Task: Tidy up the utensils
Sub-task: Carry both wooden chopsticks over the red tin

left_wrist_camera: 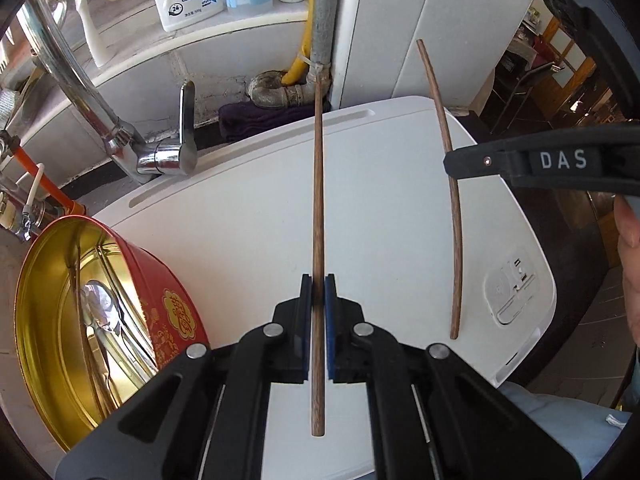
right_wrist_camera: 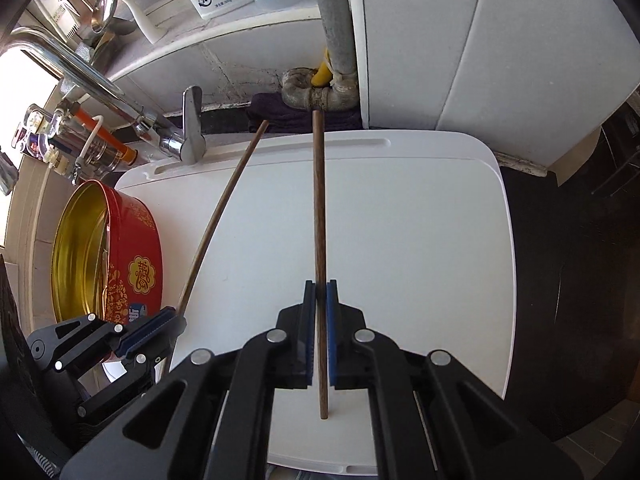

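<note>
- Gold-lined red tin (left_wrist_camera: 100, 320), round, far left beside the white board (left_wrist_camera: 240, 240); a metal spoon (left_wrist_camera: 102, 312) lies inside.
- Chrome tap (left_wrist_camera: 160, 156), behind the board's left corner.
- Left gripper (left_wrist_camera: 319, 292): blue pads clamped on a brown wooden chopstick (left_wrist_camera: 318, 220), which runs lengthwise over the board's middle, clear of the surface as far as can be told.
- Second chopstick (left_wrist_camera: 448, 160), right of the first and roughly parallel, gripped by the right gripper (right_wrist_camera: 320, 296), its pads pressed on the stick.
- White board's right edge carries a moulded emblem (left_wrist_camera: 510, 284).
- Person's fingers (left_wrist_camera: 628, 232), at the far right edge.
</note>
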{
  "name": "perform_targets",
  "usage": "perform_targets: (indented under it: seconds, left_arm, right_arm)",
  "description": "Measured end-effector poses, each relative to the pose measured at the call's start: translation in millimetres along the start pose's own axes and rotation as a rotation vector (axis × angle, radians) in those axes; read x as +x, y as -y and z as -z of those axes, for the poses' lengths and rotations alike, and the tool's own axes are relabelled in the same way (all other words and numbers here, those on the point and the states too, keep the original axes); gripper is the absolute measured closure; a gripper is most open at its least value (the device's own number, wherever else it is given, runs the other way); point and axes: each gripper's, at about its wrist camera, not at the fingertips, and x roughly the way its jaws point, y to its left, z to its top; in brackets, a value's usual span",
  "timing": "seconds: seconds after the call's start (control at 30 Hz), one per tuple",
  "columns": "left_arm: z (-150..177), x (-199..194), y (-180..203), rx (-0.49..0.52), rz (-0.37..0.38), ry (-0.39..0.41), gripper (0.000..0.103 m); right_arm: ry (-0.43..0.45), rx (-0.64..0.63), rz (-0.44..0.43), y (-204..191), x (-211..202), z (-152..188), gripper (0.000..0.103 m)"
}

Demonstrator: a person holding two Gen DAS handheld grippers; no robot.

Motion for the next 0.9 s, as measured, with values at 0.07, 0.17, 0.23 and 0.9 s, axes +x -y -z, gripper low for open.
perform_targets:
  seconds: [0.07, 0.17, 0.23, 0.9]
  left_arm:
    - [1.8, -15.1, -12.0, -0.022, -0.017, 0.033, 0.097]
    - [5.6, -32.6, -31.3, -0.063, -0.032, 0.069, 0.097]
    - [9.0, -44.2, -42.3, -0.085, -0.047, 0.091, 0.097]
    - [71.1, -98.1, -168.9, -0.301, -0.198, 0.153, 0.097]
  right_arm:
    - [0.024, -0.030, -0.019, -14.9, -9.8, -3.6, 0.098]
    - [0.053, -0.080, -0.043, -38.5, -24.8, -5.9, 0.098]
    - [0.070, -0.111, -0.056, -54.5, -34.2, -7.9, 0.098]
    - [0.146, -0.417, -0.169, -202.0, -68.3, -1.2, 0.103]
